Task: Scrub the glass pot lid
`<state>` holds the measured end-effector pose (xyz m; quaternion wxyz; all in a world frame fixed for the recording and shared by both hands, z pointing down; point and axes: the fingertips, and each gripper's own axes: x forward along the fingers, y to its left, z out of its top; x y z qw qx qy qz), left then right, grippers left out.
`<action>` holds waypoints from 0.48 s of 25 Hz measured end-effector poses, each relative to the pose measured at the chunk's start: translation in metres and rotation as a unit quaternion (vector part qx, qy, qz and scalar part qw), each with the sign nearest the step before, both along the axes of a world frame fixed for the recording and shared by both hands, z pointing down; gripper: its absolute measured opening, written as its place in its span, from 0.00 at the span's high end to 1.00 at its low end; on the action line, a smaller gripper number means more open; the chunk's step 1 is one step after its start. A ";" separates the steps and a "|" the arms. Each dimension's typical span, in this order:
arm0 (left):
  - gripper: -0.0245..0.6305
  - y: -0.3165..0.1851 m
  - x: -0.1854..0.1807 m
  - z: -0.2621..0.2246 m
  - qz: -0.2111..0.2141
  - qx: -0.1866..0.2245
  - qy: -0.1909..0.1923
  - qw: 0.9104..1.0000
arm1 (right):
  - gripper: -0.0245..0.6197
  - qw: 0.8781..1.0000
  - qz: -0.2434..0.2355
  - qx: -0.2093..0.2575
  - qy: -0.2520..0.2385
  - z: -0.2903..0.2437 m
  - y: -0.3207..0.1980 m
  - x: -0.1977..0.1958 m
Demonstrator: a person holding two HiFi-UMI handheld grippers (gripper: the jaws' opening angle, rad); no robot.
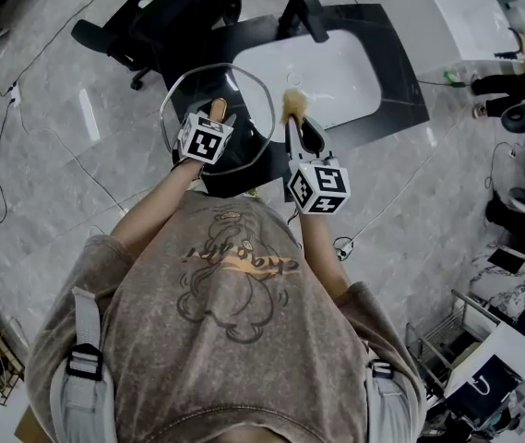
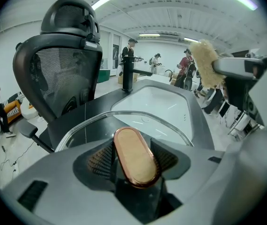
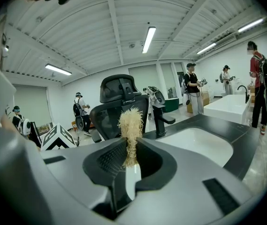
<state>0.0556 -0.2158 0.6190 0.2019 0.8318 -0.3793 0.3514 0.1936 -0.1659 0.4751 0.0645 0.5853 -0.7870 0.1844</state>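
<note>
Over the near counter edge, scrubbing is apparently being set up, not yet begun: the left gripper is clamping the copper knob of the glass lid, jaws fairly wide, holding it up. The right gripper is clenching a brush just beside it. Next, the bristles need pressing against the lid, short of the sink beyond.

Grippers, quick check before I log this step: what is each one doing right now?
Left gripper: closed on the copper knob of the glass pot lid.
Right gripper: closed on the scrub brush.
</note>
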 end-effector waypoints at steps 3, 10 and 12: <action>0.59 0.011 0.002 -0.001 0.013 0.000 0.002 1.000 | 0.86 1.000 -0.019 -0.003 0.006 0.000 -0.006 -0.003; 0.62 0.031 0.013 -0.009 0.027 -0.007 0.023 0.999 | 0.86 0.989 -0.138 -0.010 0.052 0.005 -0.042 -0.037; 0.65 0.035 0.016 -0.012 0.029 -0.002 0.026 0.999 | 0.86 0.980 -0.184 -0.020 0.069 0.013 -0.052 -0.056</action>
